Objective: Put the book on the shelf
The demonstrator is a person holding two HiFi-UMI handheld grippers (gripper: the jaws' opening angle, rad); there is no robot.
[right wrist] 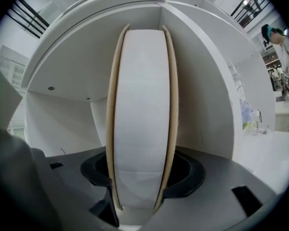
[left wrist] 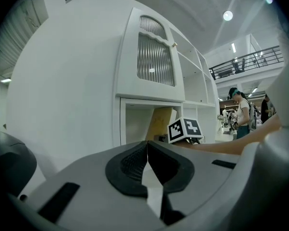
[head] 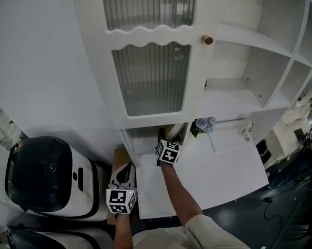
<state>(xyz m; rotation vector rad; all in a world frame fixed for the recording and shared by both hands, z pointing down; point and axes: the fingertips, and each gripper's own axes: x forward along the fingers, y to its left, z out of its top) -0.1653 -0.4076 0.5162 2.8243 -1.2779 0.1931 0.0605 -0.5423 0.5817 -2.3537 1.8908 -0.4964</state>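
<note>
A thick book with tan covers and white page edges stands upright in the low compartment of a white cabinet. From the left gripper view, the book leans a little against the compartment's right wall. My right gripper reaches into that compartment with the book between its jaws. The pads sit close to both covers without clearly pressing. In the head view, the right gripper is at the compartment mouth. My left gripper hangs lower left, shut and empty, its fingertips meeting.
A ribbed glass door is above the compartment, with open white shelves to the right. A white fold-out board carries a small flower bunch. A white machine with a dark top stands left. A person stands far right.
</note>
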